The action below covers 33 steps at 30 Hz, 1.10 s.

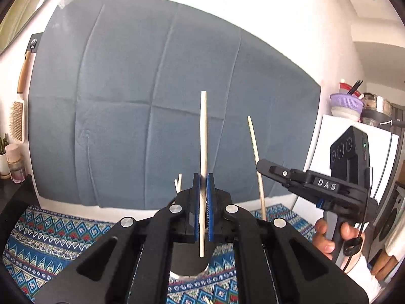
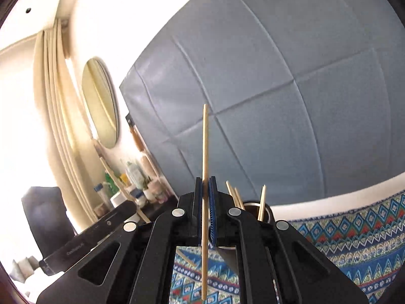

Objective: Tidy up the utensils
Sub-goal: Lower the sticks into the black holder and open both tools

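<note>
Left claw (image 1: 203, 190) clamps one chopstick (image 1: 203, 136) above the dark cup (image 2: 263, 210); right claw (image 2: 205, 192) clamps another chopstick (image 2: 205, 177) beside it. Several already stand inside; one stick (image 2: 186, 257) remains on the surface (image 2: 354, 240) before the cup.

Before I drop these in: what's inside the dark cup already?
Several thin wooden sticks stand inside the dark round cup, leaning on its rim. The tongs cover the cup's interior and most of its body, so the exact count stays hidden.
</note>
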Each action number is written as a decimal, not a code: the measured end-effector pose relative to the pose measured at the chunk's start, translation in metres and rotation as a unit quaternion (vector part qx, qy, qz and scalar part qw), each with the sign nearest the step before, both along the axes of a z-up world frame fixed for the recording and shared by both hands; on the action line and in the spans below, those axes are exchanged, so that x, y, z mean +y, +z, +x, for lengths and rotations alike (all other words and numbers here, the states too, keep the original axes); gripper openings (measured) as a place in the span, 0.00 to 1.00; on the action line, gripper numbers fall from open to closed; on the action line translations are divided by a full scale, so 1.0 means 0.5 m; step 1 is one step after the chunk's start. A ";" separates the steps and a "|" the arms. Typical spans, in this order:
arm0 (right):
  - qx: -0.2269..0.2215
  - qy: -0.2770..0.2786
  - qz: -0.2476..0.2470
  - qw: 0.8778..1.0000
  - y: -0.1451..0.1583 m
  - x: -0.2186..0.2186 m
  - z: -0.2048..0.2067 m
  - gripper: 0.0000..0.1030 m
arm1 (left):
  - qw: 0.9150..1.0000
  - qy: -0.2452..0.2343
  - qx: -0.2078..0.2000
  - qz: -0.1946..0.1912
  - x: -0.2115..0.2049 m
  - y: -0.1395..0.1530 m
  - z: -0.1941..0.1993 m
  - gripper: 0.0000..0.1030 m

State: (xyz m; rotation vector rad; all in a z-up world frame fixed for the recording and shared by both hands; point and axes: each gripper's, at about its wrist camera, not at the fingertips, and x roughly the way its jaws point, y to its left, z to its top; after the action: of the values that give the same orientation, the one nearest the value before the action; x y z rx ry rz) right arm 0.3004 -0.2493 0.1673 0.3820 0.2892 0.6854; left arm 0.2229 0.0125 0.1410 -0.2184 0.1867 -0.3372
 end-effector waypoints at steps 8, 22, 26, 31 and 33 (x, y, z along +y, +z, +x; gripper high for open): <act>-0.027 -0.009 0.066 0.997 -0.013 -0.003 0.075 0.05 | 0.991 0.008 -0.098 -0.086 0.022 0.003 0.007 0.05; -0.078 -0.082 -0.005 0.994 -0.084 0.032 0.143 0.05 | 0.994 0.061 -0.075 -0.053 -0.026 -0.081 0.118 0.05; -0.086 -0.092 -0.031 0.992 -0.101 0.048 0.128 0.05 | 0.996 0.064 -0.055 -0.042 -0.032 -0.111 0.135 0.05; -0.104 -0.101 -0.075 0.987 -0.119 0.074 0.107 0.05 | 0.997 0.063 -0.036 -0.022 -0.036 -0.140 0.146 0.05; -0.102 -0.101 -0.079 0.987 -0.130 0.078 0.103 0.06 | 0.997 0.069 -0.030 -0.008 -0.040 -0.147 0.149 0.05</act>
State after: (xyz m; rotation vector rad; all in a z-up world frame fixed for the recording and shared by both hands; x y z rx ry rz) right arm 0.3520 -0.2104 0.1025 0.1841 0.1081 0.4931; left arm 0.2974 -0.0077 0.0677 -0.2358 0.1093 -0.2080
